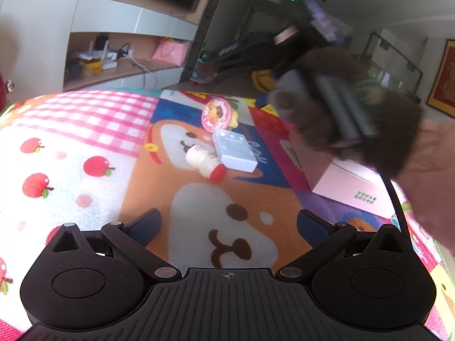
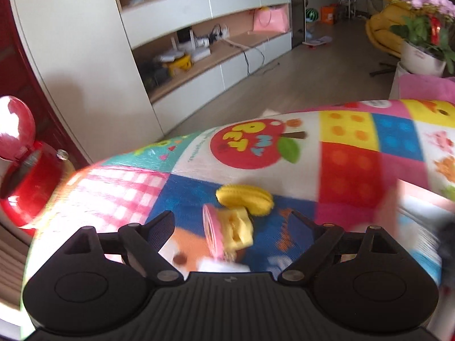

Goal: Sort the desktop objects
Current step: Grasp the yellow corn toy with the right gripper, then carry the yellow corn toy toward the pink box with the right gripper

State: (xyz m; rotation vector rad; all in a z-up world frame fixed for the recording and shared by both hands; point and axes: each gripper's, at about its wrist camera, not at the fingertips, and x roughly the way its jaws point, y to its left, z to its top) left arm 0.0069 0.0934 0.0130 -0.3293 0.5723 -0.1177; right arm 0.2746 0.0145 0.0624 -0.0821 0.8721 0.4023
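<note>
On the patchwork cartoon mat [image 1: 85, 130] lies a small pile: a white bottle with a red cap [image 1: 206, 160] on its side, a white-grey box [image 1: 234, 150] touching it, and a pink toy disc [image 1: 216, 116] behind. My left gripper [image 1: 227, 224] is open over the bear picture, short of the pile, nothing between its fingers. The right wrist view is blurred: my right gripper [image 2: 231, 226] stands open with the pink and yellow toy [image 2: 229, 231] between its spread fingers, pads clear of it. A yellow ridged toy [image 2: 246, 197] lies just beyond.
A pale pink box [image 1: 355, 184] sits at the mat's right side. A blurred hand with the other tool [image 1: 341, 108] hangs above the pile's right. A red lidded container [image 2: 28, 167] stands off the mat's left. Shelves and floor lie behind.
</note>
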